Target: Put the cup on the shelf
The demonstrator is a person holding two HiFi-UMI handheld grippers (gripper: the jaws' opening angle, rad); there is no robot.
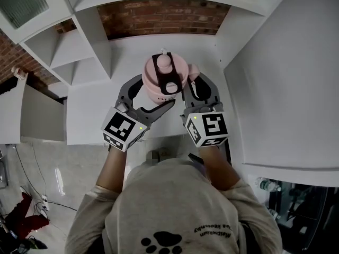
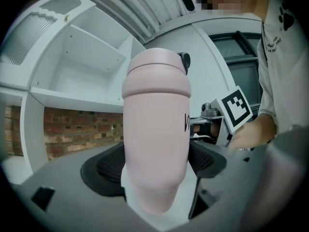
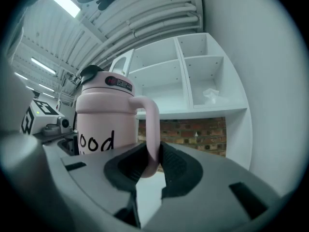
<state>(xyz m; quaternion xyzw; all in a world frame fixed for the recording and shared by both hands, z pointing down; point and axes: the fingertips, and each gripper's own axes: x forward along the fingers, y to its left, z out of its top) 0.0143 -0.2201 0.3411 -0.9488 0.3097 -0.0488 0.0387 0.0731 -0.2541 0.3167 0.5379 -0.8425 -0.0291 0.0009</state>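
A pink cup (image 1: 165,78) with a black-trimmed lid and a side handle is upright over the white shelf surface (image 1: 95,105). Whether it rests on that surface I cannot tell. My left gripper (image 1: 148,100) is shut on the cup's body (image 2: 157,124), with a black pad (image 2: 108,166) pressed on each side. My right gripper (image 1: 198,87) is shut on the cup's handle (image 3: 153,124), which is pinched between its pads (image 3: 176,166). In the right gripper view the cup (image 3: 104,124) shows black lettering and the left gripper's marker cube (image 3: 36,115) beyond it.
White shelf compartments (image 1: 74,52) rise at the left. A brick wall (image 1: 164,15) closes the back of the niche. A tall white panel (image 1: 286,89) stands close on the right. More white cubbies (image 3: 193,76) sit above the brick in the right gripper view.
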